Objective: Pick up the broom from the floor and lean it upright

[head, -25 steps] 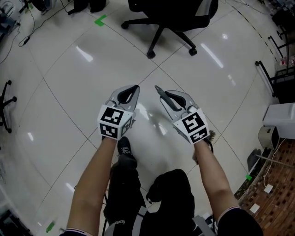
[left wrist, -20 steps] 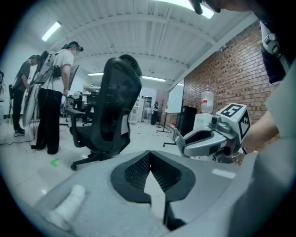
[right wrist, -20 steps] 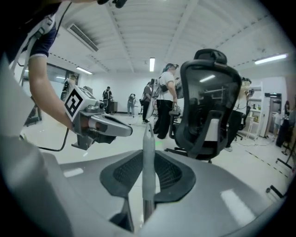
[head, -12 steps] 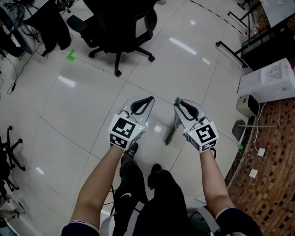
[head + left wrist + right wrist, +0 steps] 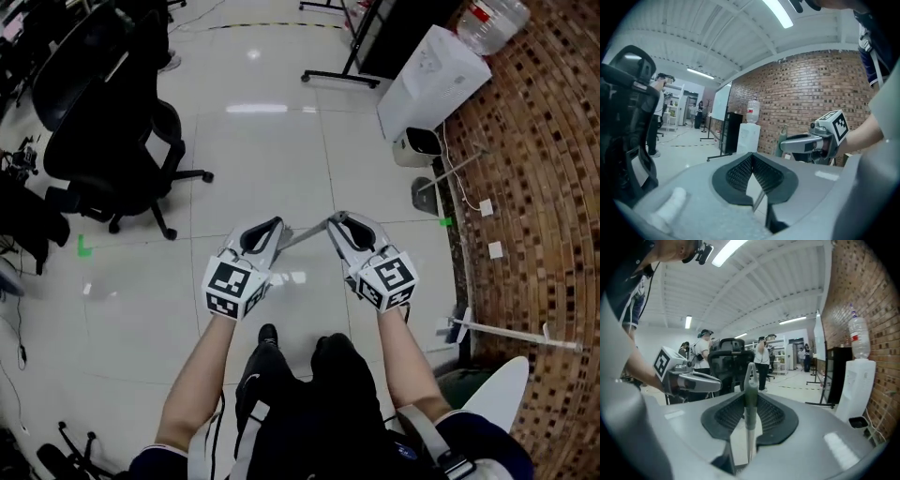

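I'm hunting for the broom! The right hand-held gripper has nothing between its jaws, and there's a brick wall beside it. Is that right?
Not quite. The right hand-held gripper is not empty: its jaws are closed on the broom handle, as the right gripper view shows. The brick wall is indeed beside it.

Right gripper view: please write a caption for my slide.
Right tongs clamp the broom handle near its looped end; left tongs beside, office chair and water dispenser beyond.
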{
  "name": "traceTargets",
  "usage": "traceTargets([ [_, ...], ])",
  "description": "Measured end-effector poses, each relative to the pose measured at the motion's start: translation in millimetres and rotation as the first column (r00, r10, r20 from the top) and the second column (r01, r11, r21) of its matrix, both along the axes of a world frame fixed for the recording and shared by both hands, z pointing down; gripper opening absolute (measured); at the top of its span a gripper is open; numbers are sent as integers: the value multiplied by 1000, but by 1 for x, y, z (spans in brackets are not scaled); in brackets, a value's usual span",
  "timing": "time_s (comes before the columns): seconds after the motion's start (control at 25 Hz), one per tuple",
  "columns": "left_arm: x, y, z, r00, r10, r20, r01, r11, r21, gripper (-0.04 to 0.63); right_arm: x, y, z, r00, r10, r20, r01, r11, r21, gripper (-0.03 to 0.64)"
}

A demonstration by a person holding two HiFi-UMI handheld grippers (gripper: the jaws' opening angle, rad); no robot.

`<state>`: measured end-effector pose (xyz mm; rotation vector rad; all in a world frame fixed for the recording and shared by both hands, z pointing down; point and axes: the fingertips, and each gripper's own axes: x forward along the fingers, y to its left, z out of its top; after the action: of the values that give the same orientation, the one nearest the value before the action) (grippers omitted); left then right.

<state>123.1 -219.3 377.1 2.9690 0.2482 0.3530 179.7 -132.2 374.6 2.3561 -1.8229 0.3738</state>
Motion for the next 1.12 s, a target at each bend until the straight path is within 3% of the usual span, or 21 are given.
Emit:
traceTargets([
  [0.16, 32, 29, -38, 989, 143, -30, -143, 990, 16, 0, 17, 31, -54, 986, 167, -6, -166, 984, 71, 87],
  [0.36, 84, 90, -72, 948, 313, -52, -311, 949, 50, 0, 45, 79, -96, 943, 332, -34, -326, 938, 120, 87],
  [0.56, 138, 162, -76, 895, 445, -33, -441, 894, 74, 0, 88, 143, -99, 885, 461, -64, -455, 886, 95, 87],
  [0.92, 247, 310, -63, 787, 617, -2, -613, 782, 107, 0, 181, 312, -80, 752, 657, -45, -655, 754, 56, 86],
  [1.12, 288, 395, -60, 711, 702, 25, -702, 708, 75, 0, 212, 403, -73, 654, 756, -11, -755, 654, 47, 86],
])
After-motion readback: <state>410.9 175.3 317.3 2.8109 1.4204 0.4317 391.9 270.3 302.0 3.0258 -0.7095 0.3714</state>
